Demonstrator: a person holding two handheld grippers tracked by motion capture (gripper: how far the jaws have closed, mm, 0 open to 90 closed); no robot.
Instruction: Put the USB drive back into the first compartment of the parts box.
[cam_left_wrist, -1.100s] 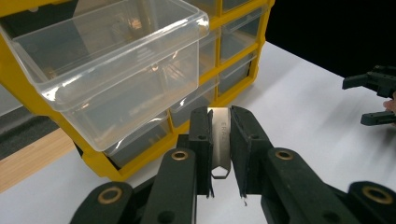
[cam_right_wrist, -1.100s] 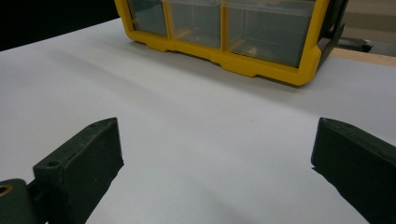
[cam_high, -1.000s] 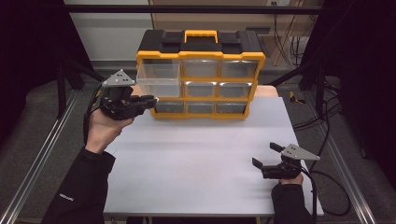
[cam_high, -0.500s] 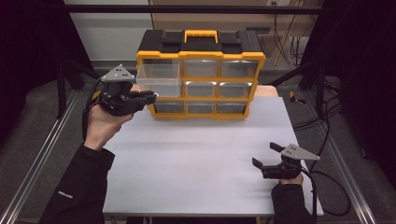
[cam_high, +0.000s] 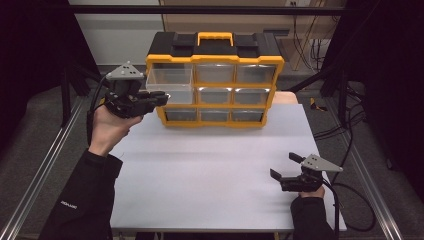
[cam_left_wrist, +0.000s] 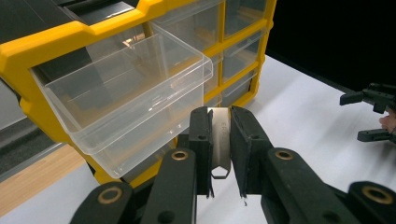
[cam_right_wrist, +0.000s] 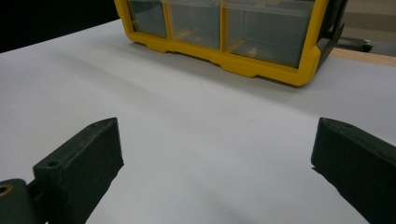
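While the left gripper (cam_left_wrist: 219, 154) pinches a metal piece (cam_left_wrist: 220, 140) (its stamped marking unreadable), the right gripper (cam_right_wrist: 217, 154) stands spread.

- The high view is looking forward and down over the white table (cam_high: 210, 165).
- Both gripper views are riding close and low, each facing the yellow drawer cabinet (cam_left_wrist: 65, 42) they are sharing with the high view.

A white table (cam_high: 215, 175) carries a yellow drawer cabinet (cam_high: 215, 82) at its far edge.
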